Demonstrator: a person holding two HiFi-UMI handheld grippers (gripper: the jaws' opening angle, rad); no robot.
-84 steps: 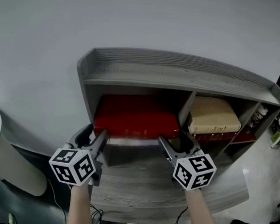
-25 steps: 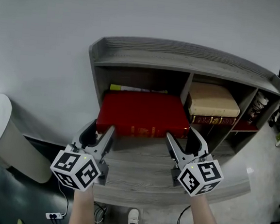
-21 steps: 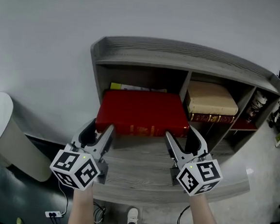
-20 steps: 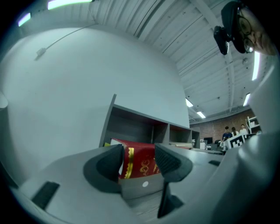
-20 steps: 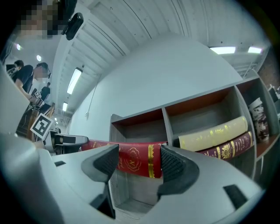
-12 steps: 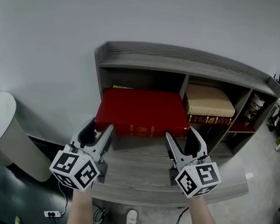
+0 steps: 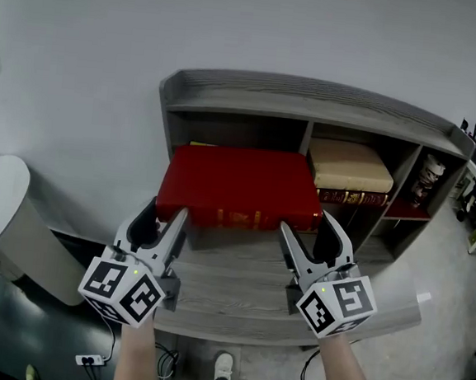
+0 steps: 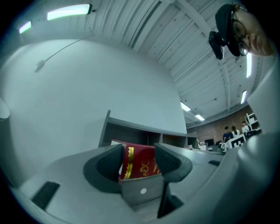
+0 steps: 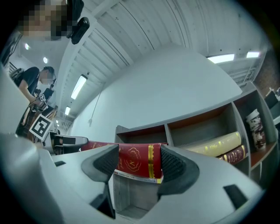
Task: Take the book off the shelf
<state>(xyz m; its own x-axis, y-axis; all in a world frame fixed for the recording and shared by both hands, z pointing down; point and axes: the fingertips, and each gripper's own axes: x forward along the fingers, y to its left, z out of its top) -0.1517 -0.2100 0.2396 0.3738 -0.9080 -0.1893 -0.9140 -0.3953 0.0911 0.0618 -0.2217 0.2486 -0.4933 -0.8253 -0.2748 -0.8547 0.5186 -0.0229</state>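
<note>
Slid farther toward 6 o'clock, the red book [image 7: 239, 181] juts from the shelf [image 7: 312, 96]; left tongs [image 7: 162, 221] and right tongs [image 7: 309, 233] clamp its spine. Pulling evenly should keep it level.

Three views, one grey wooden shelf [image 7: 312, 96].
Head view looks steeply down; both low gripper views closely share the thick red book [image 9: 133, 162].

No words or numbers can be read here. The red book [image 7: 238, 185] has gold marks on its spine, but they are too small to make out.
</note>
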